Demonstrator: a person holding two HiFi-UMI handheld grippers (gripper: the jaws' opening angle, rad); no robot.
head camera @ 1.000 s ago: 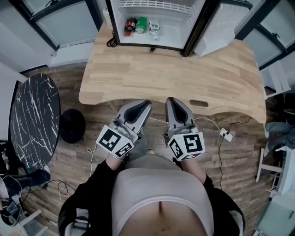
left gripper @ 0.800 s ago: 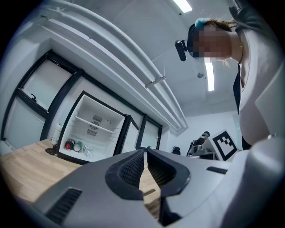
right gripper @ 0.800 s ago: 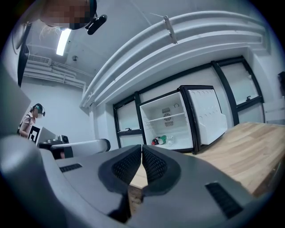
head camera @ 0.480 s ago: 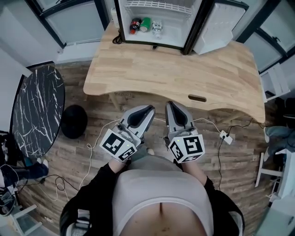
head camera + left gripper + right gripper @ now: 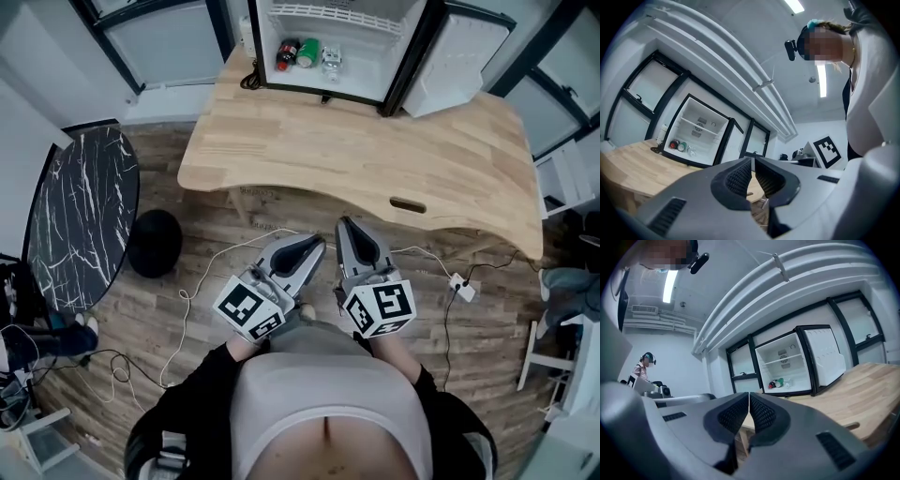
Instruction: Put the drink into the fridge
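Observation:
The small black fridge (image 5: pixel 412 47) stands open on the far side of the wooden table (image 5: pixel 375 141). On its floor stand a dark red-capped bottle (image 5: pixel 288 53), a green can (image 5: pixel 307 52) and a clear bottle (image 5: pixel 331 58). The same drinks (image 5: pixel 680 146) (image 5: pixel 780 382) show small in both gripper views. My left gripper (image 5: pixel 316 243) and right gripper (image 5: pixel 348 226) hover side by side over the floor, just short of the table's near edge. Both point level toward the fridge. Their jaws are shut with nothing between them.
The white fridge door (image 5: pixel 459 61) swings open to the right. A black marble round table (image 5: pixel 80 220) and a black round stool (image 5: pixel 155 244) stand at left. Cables and a power strip (image 5: pixel 461 286) lie on the wood floor. Another person (image 5: pixel 644 367) sits far off.
Both grippers have drawn back from the table's near edge, toward the body. The table and fridge sit farther away in the head view. Jaws stay shut.

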